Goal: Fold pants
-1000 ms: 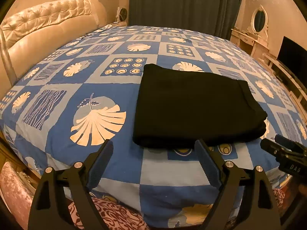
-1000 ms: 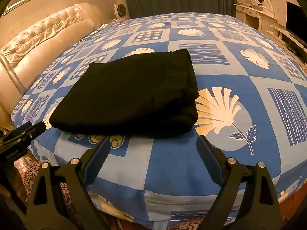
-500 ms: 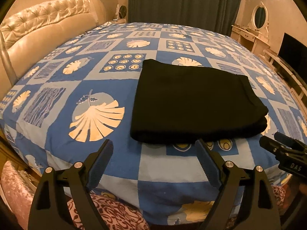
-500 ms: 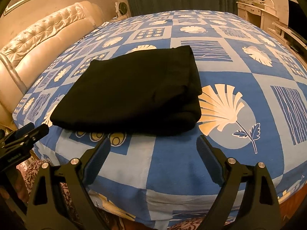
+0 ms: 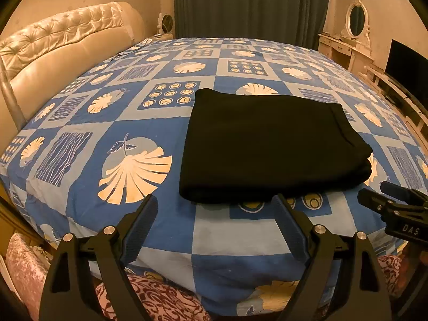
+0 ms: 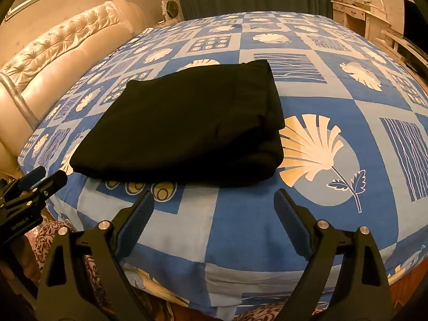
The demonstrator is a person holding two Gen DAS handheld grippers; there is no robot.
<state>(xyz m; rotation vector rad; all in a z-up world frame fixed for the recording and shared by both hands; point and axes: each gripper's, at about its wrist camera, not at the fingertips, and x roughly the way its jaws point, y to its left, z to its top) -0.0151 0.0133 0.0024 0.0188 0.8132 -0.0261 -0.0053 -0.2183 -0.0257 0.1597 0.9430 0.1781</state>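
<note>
My left gripper [image 5: 214, 227] has its jaws spread wide w/ nothing between them, hanging over the near edge of the bed [image 5: 240, 240]. The fingertips sit just short of the pants [image 5: 267, 147], not touching. Same on the other side: my right gripper [image 6: 214, 219] is wide apart and empty, also over the near edge, tips just short of the fabric. Each gripper shows at the edge of the other's view, beside its twin, approx. level w/ it.

The pants [image 6: 182, 125] are black, folded into a compact rectangle of several layers, lying flat on the bedspread near the front edge. The thicker stacked edge is on the right side of the bundle; the left and far edges look thin and straight. No part hangs off the bed.

The bedspread is a blue and pale-blue check w/ cream leaf, shell and ring prints. A tufted cream headboard [image 5: 67, 42] runs along the left. Dark curtains [image 5: 248, 2] hang at the far side, and a white dressing table w/ an oval mirror [image 5: 357, 21] stands at far right, next to a dark screen [image 5: 406, 64]. A maroon patterned cloth [image 5: 160, 302] shows below the bed's near edge.
</note>
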